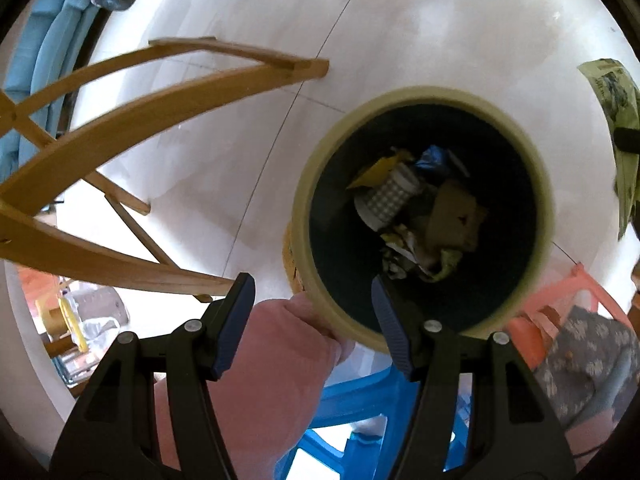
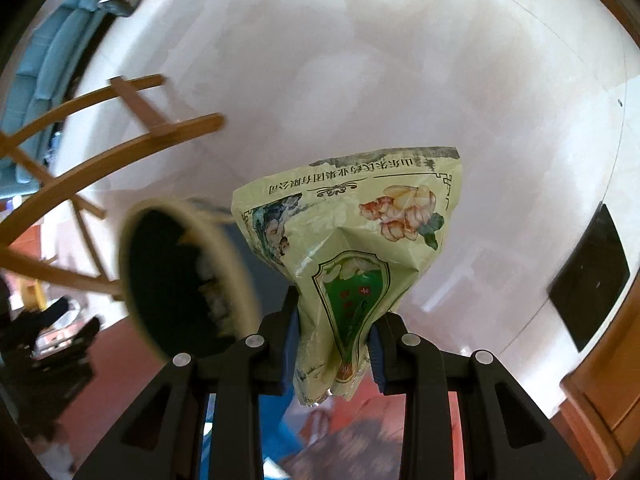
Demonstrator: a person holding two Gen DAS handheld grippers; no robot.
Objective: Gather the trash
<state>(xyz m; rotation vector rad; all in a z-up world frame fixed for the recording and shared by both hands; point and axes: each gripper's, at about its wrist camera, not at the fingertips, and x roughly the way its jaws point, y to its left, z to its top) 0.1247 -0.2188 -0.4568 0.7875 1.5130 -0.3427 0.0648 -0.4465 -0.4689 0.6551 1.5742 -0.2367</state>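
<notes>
right hand-held gripper [image 2: 333, 340] clamped tight on a crinkly green snack bag [image 2: 348, 248], held up just beside the round bin [image 1: 424, 216], left hand-held gripper [image 1: 312, 312] wide apart over its rim, trash inside

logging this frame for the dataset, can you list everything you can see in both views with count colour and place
trash bin: 1, cream rim, dark inside, on the floor below the left gripper
trash in bin: several pieces, mixed white, yellow, brown, blue, at the bin's bottom
snack bag: 1, pale green with flower print, pinched in the right gripper, beside the bin
wooden frame: 1, tan, left of the bin
floor: white tiles
blue plastic furniture: 1, bottom of the left view
dark flat panel: 1, black, right on the floor
left gripper: black, blue pads, open, empty
right gripper: black, shut on the bag
</notes>
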